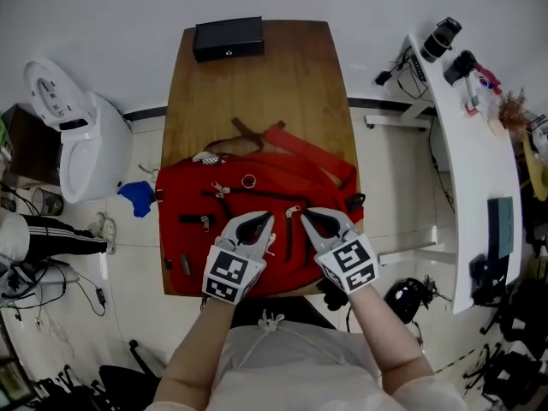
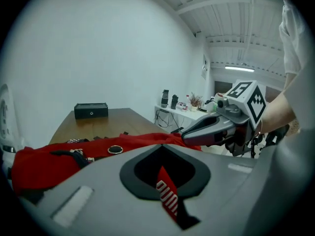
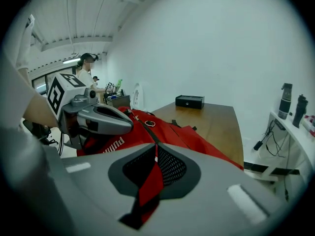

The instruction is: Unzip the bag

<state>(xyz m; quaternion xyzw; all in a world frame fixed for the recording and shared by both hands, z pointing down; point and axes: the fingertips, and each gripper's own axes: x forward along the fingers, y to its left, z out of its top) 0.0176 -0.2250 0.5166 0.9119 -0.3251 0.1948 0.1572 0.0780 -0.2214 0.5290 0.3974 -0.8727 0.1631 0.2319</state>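
Observation:
A red backpack (image 1: pixel 257 221) lies flat on the near end of the wooden table (image 1: pixel 257 84), with black zippers and several pulls on top. One black zipper line (image 1: pixel 288 234) runs toward me between the two grippers. My left gripper (image 1: pixel 261 223) is shut at the bag's near edge; in the left gripper view (image 2: pixel 164 149) a red strip with white lettering (image 2: pixel 167 193) is pinched between its jaws. My right gripper (image 1: pixel 312 217) is shut just right of that zipper; in the right gripper view (image 3: pixel 155 150) red fabric (image 3: pixel 150 186) and black mesh fill the gap between its jaws.
A black box (image 1: pixel 228 38) sits at the table's far end. A white appliance (image 1: pixel 77 135) stands on the floor to the left, with a blue cloth (image 1: pixel 135 197) beside it. A white desk (image 1: pixel 467 144) with bottles runs along the right. A person (image 3: pixel 87 73) stands in the background.

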